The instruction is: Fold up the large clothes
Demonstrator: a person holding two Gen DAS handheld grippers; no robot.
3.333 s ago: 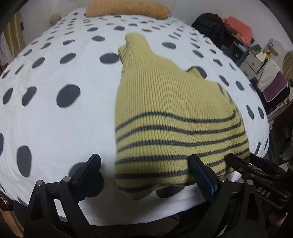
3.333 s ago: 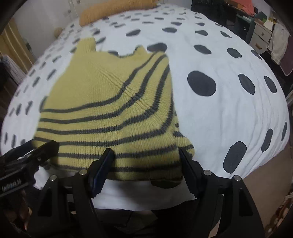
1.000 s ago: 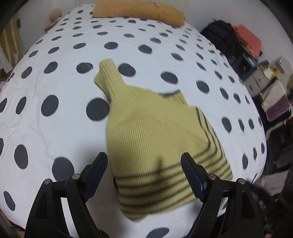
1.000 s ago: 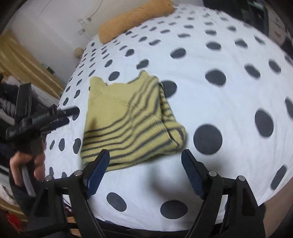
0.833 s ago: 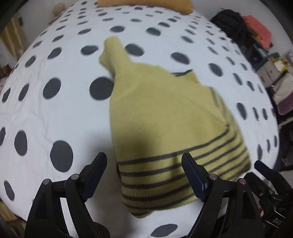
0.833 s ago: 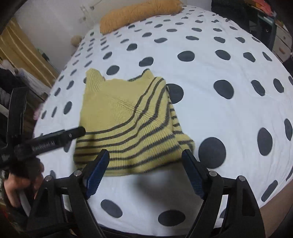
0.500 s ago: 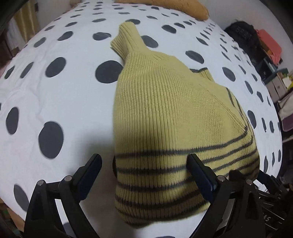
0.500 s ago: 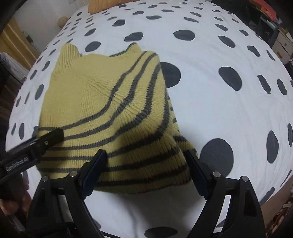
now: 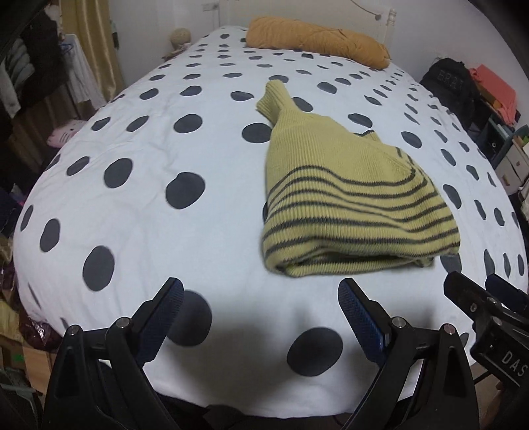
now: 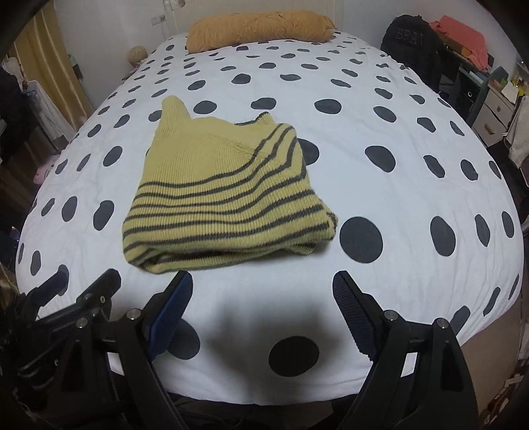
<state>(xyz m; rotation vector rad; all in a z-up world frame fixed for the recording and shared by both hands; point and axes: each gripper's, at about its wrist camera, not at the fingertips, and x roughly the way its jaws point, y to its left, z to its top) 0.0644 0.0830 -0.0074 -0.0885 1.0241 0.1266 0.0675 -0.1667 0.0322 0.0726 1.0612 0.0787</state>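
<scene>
The sweater (image 10: pixel 224 195) lies folded in a compact stack on the bed (image 10: pixel 413 205). Left gripper (image 9: pixel 261 314) and right gripper (image 10: pixel 261 304) hover near it, spread wide, holding nothing. Folding appears complete; one cuff protrudes.

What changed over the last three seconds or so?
Both tools, left and right, backed off the sweater and now hang open before its near edge. The sweater stays folded on the dotted bed cover; the pillow is unmoved.
</scene>
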